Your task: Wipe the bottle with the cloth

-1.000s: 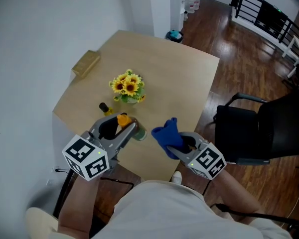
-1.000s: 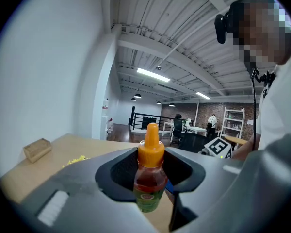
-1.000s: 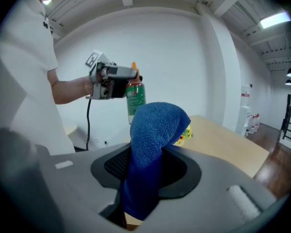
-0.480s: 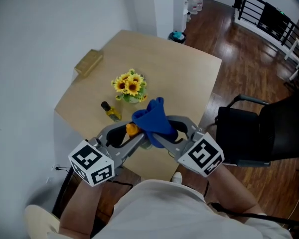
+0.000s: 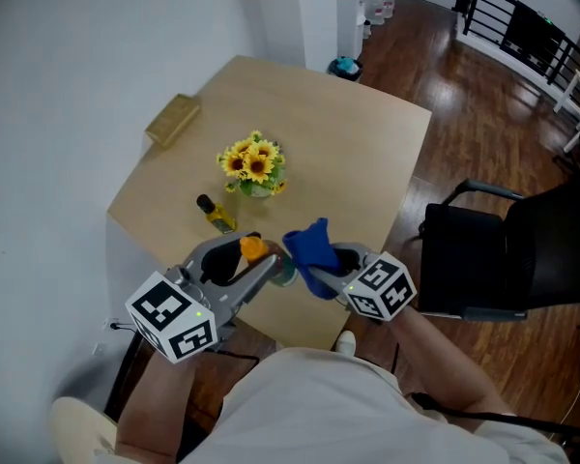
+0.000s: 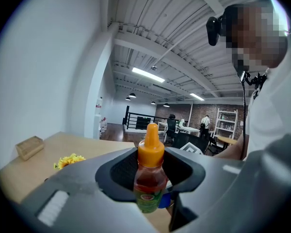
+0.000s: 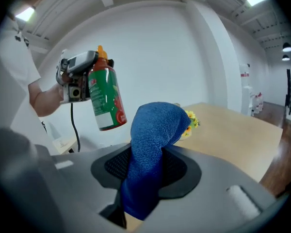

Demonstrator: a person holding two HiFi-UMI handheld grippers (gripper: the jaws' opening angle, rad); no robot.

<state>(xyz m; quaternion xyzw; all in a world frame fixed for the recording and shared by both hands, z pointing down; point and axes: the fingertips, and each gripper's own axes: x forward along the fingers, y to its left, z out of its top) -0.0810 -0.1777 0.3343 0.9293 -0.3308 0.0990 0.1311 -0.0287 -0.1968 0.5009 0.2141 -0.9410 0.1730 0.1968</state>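
Head view, left claw: near left, clamped tight on the bottle
Head view, bottle: held up in the air over the near edge of the surface, orange cap showing
Head view, right claw: near right, squeezed shut on the blue cloth
Head view, cloth: pokes out of the right claw, just to the right of the bottle
Head view, other things: yellow sunflowers in the middle of the surface; a small bottle just near and left of them; a wooden block at the far left edge; a black chair on the brown floor to the right
Left gripper view, left claw: both jaws press on the bottle, one from each side
Left gripper view, bottle: upright, orange cap on top, red stuff inside, green label low down
Left gripper view, cloth: a tiny blue bit peeks out behind the low part of the bottle
Left gripper view, far left: sunflowers and wooden block on the surface
Right gripper view, right claw: jaws closed on the cloth, which fills the gap between them
Right gripper view, cloth: stands up and folds over at the top
Right gripper view, bottle: up and to the left of the cloth, tipped a little, with a small gap between them
Right gripper view, sunflowers: peek out behind the cloth
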